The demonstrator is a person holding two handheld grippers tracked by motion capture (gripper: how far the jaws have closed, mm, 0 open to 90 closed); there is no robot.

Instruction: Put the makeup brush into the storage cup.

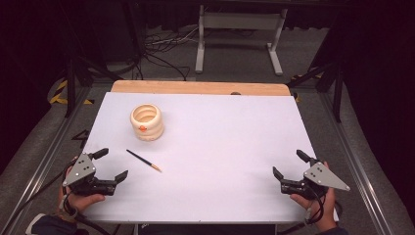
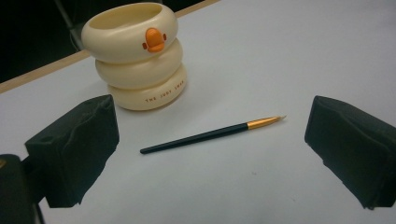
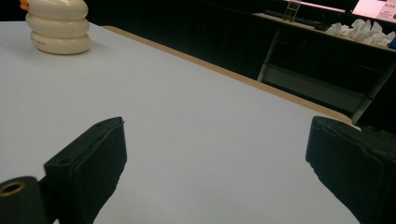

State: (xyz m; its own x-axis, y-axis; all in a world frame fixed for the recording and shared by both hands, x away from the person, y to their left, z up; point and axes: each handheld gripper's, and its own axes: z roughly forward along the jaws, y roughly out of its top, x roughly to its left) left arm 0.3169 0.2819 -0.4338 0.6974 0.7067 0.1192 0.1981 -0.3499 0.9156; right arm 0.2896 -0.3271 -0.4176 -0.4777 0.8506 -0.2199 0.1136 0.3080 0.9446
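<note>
A cream-coloured holder shaped like three stacked rings with a small orange duck bill on its top ring (image 1: 147, 122) stands upright on the far left part of the white table top (image 1: 220, 147), its mouth open upward, which suits it to receive something slender dropped in from above. Nearer the person, and apart from the holder, a thin dark-handled brush with a gold ferrule and a pale tip (image 1: 144, 160) lies flat on the white surface, its tip pointing toward the table's middle and its handle end toward the holder's side. The left gripper (image 1: 111, 164) rests low at the near left corner, held in a hand, its jaws spread wide and empty; in the left gripper view the brush (image 2: 212, 134) lies between the two black pads and farther out, with the holder (image 2: 135, 56) beyond, so this gripper seems aimed at the brush as the likely thing to pick up. The right gripper (image 1: 289, 164) sits at the near right corner, well apart from both objects, jaws likewise wide apart and holding nothing; it faces bare table, with the holder (image 3: 58, 27) far off, and looks parked out of the way.
</note>
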